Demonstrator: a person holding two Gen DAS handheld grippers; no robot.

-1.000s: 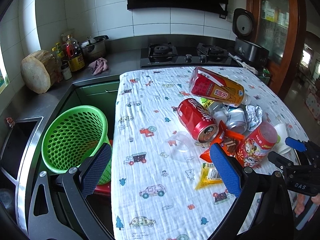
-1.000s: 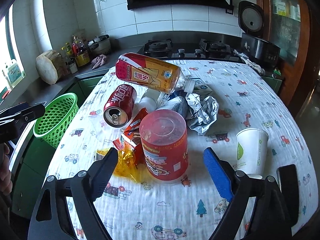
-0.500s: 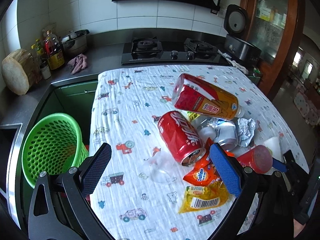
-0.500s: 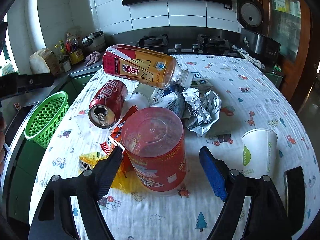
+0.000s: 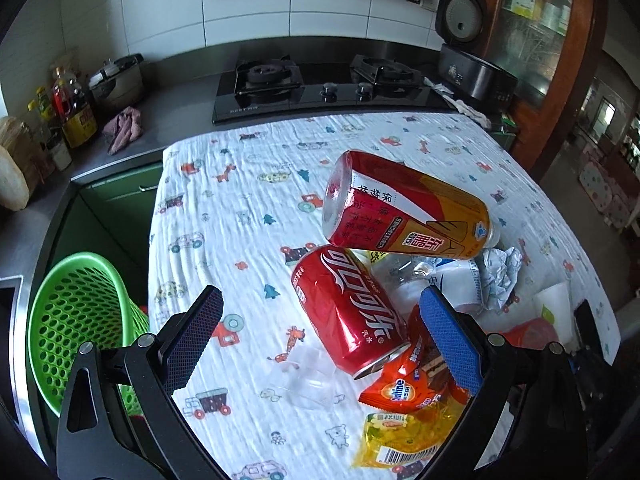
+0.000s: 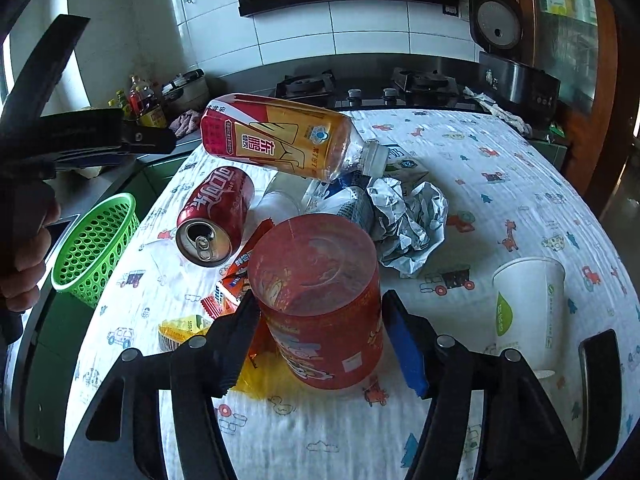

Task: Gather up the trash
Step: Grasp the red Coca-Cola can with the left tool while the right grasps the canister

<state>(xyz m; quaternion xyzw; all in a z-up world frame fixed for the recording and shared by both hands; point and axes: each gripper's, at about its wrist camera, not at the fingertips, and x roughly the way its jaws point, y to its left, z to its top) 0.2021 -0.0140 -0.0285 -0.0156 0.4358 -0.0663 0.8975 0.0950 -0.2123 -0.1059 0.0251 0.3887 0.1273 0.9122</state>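
The right gripper [image 6: 318, 330] has just been closing; its 2 fingers now press the red tub [image 6: 320, 300] between them, so lifting looks next; the left gripper [image 5: 324, 332], fingers apart, has swung over the cola can [image 5: 348, 312].

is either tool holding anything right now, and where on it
The right tool has just been closing on the red plastic cup, its fingers at the sides, low on the wall. The left tool holds nothing.

a home kitchen: gas hob [image 5: 320, 84], tiled wall [image 5: 328, 4], rice cooker [image 5: 468, 44], oil bottles [image 5: 76, 112]
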